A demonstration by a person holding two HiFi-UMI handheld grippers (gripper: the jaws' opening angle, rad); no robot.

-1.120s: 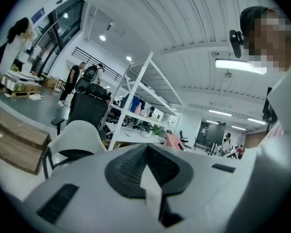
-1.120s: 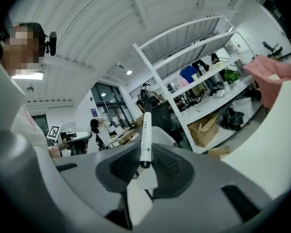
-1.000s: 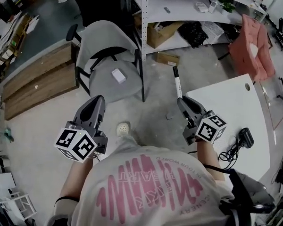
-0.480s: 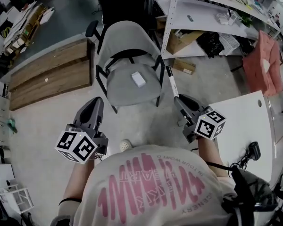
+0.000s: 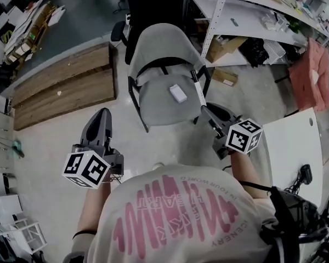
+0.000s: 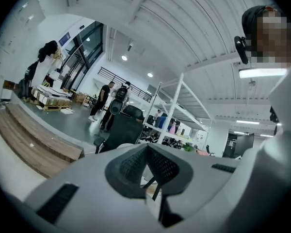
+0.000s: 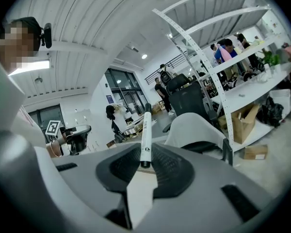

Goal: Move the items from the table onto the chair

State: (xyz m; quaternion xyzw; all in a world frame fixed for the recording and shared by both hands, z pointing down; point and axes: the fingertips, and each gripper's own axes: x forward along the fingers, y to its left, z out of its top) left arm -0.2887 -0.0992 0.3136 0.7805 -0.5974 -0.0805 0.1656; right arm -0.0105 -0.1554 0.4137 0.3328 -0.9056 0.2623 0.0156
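A grey chair (image 5: 163,64) stands ahead, with a small white box (image 5: 177,93) lying on its seat. My right gripper (image 5: 206,110) is shut on a white marker with a black cap (image 5: 198,90). The marker sticks out forward over the chair's right side. In the right gripper view the marker (image 7: 145,130) rises from between the closed pads of the right gripper (image 7: 144,162), with the chair (image 7: 194,126) beyond. My left gripper (image 5: 102,115) hovers over the floor left of the chair, jaws together and empty. In its own view the left gripper (image 6: 147,148) holds nothing.
A white table (image 5: 293,141) with a black cabled device (image 5: 304,174) is at the right. White shelving (image 5: 247,12) with cardboard boxes (image 5: 222,47) stands behind the chair. A long wooden platform (image 5: 66,84) lies at the left. People stand far off in the hall.
Both grippers and the person have moved away from the table toward the chair, which now sits closer and more central. The marker stays clamped in the right gripper.
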